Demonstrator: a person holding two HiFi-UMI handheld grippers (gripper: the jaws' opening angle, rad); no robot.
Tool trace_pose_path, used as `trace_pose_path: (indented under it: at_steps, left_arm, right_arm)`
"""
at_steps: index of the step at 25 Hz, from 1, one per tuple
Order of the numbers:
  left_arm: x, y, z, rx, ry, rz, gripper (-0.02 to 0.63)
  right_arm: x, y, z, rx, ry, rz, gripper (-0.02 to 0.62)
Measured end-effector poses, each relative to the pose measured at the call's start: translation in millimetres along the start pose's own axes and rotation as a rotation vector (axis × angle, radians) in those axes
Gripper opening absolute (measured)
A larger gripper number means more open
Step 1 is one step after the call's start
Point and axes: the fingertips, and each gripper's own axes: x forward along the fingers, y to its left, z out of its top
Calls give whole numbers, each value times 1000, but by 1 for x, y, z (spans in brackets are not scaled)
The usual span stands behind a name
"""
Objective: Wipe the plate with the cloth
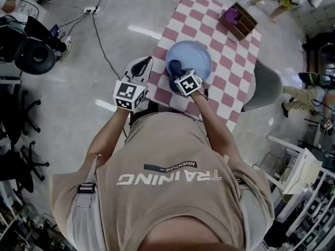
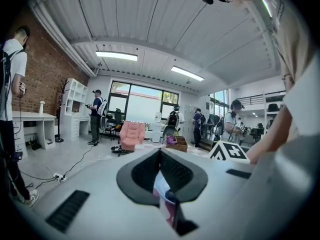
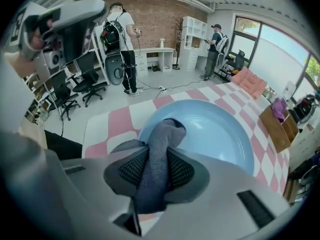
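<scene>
A light blue plate (image 1: 196, 54) (image 3: 222, 134) lies on the table (image 1: 230, 95) with the pink and white checked cover. My right gripper (image 1: 180, 76) (image 3: 159, 156) points steeply down over the plate's near left rim and is shut on a dark grey-blue cloth (image 1: 174, 67) (image 3: 167, 131). The cloth's free end rests bunched on the plate. My left gripper (image 1: 144, 63) (image 2: 160, 156) hovers almost level at the table's left edge, apart from the plate. Its fingertips meet, with nothing held between them.
A wooden box (image 1: 239, 20) (image 3: 280, 119) with a purple thing in it stands at the table's far end. A grey chair (image 1: 264, 85) is at the table's right. Cables (image 1: 99, 33) run over the floor at the left. Other people stand around the room.
</scene>
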Motion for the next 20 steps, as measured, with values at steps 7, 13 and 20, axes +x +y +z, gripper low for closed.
trace_pose_path:
  at_steps: [7,13,20]
  left_arm:
    - [-27,27,-5,-45,-5,74,15]
    - [-16,31,2,-19,-3,47,15]
    - [23,5,11,-4,0,-80,15]
  right_arm:
    - [16,-1,47,-43,3,7,114]
    - [5,-4,51,6,-39,23,114]
    - [-55,-7,55,46,-221,-8,114]
